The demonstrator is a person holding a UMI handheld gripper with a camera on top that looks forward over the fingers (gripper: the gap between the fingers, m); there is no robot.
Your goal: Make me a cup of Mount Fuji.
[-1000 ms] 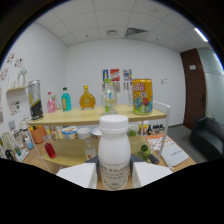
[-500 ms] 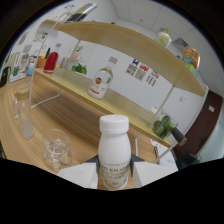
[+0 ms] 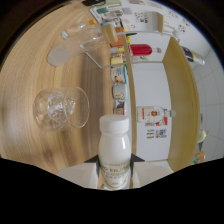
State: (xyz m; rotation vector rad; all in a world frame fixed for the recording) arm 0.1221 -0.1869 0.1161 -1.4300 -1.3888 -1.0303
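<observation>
Now the gripper [image 3: 116,167] clamps the white bottle [image 3: 115,150]; clear glass [image 3: 61,107] near, bare wooden counter [image 3: 30,65] beyond.

We see a smooth, matt white plastic bottle [image 3: 115,150], a clear, glossy glass [image 3: 61,107], and a satin wood-grain surface [image 3: 55,150].

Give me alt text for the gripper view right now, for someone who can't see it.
A white bottle with a white cap is clamped between the tool's two fingers, tipped sideways over a wooden countertop. A clear glass with ice sits just beside the bottle's cap, with more clear glassware beyond.
</observation>
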